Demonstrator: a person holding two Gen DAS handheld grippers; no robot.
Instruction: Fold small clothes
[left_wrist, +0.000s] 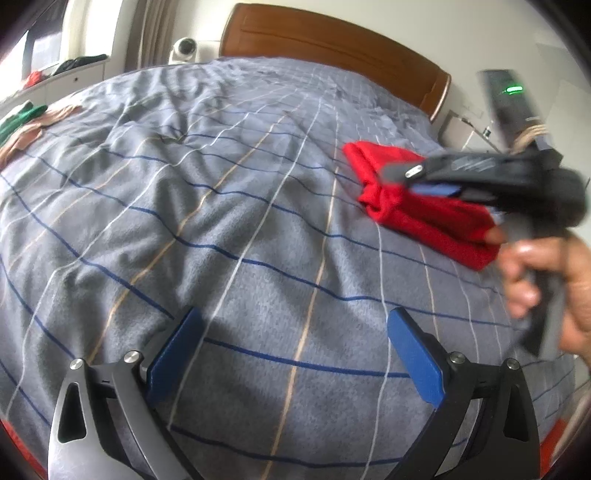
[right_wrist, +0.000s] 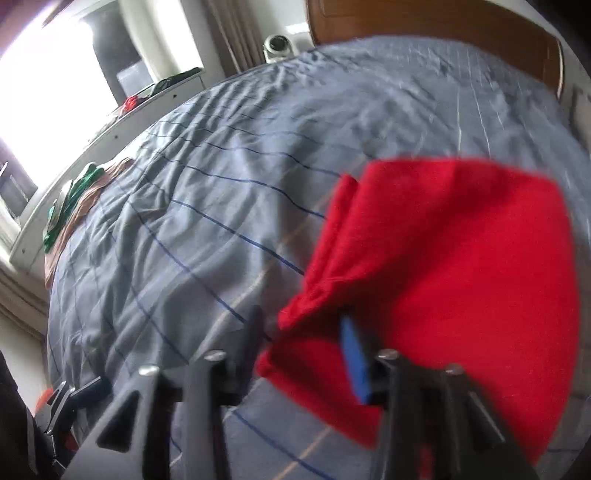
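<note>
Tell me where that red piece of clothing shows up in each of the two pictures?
Left wrist view: red garment lies right of centre on the bed, under the right gripper.
Right wrist view: it fills the lower right.
Shared landmark: the white round camera beside the headboard.

You are working in a home bedroom. A grey quilted bedspread with blue, white and tan stripes (left_wrist: 236, 206) covers a bed backed by a curved brown wooden headboard (left_wrist: 332, 40). At far left stand a white dresser (left_wrist: 66, 79), beige curtains (left_wrist: 147, 33) and a bright window (right_wrist: 48, 85).
</note>
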